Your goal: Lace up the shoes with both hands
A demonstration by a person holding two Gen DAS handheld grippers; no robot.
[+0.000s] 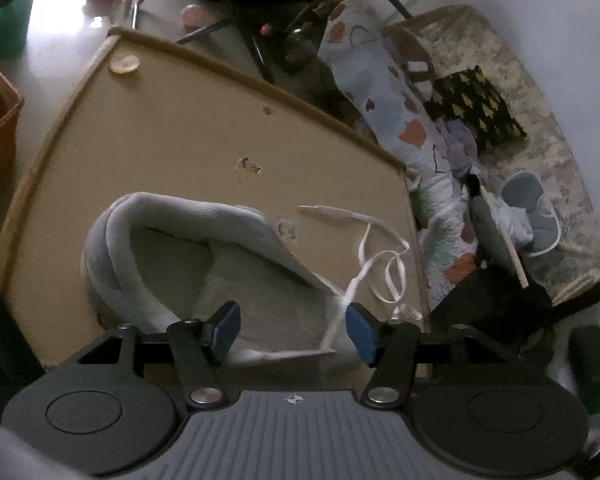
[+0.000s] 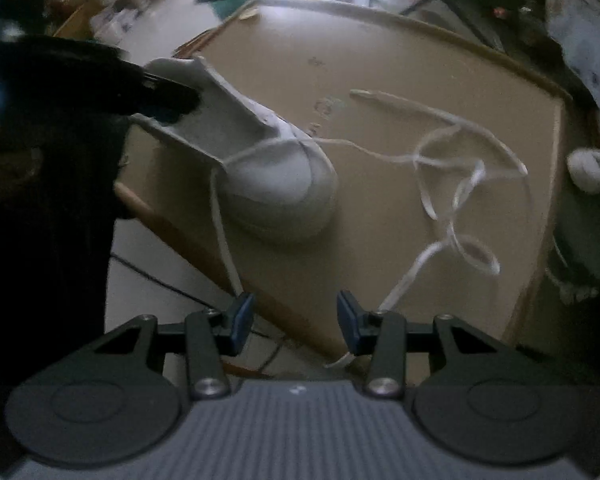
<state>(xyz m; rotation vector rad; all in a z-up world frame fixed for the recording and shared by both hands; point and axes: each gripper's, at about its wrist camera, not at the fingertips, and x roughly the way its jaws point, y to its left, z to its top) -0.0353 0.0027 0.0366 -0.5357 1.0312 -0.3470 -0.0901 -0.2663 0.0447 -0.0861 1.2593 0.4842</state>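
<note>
Nearest in the left wrist view, the left gripper (image 1: 292,330) hangs with its blue pads well apart over the open mouth of a grey sneaker (image 1: 188,256), gripping nothing, though a white shoelace (image 1: 380,264) runs up just beside its right-hand pad. In the right wrist view the right gripper (image 2: 296,320) also stands partly spread and empty, above the near edge of the tan cardboard sheet (image 2: 400,60) on which the sneaker (image 2: 276,184) rests. Farther out, the shoelace (image 2: 448,184) trails from the toe in loose loops across the cardboard, with a patterned quilt (image 1: 396,120) beyond the sheet's far edge.
</note>
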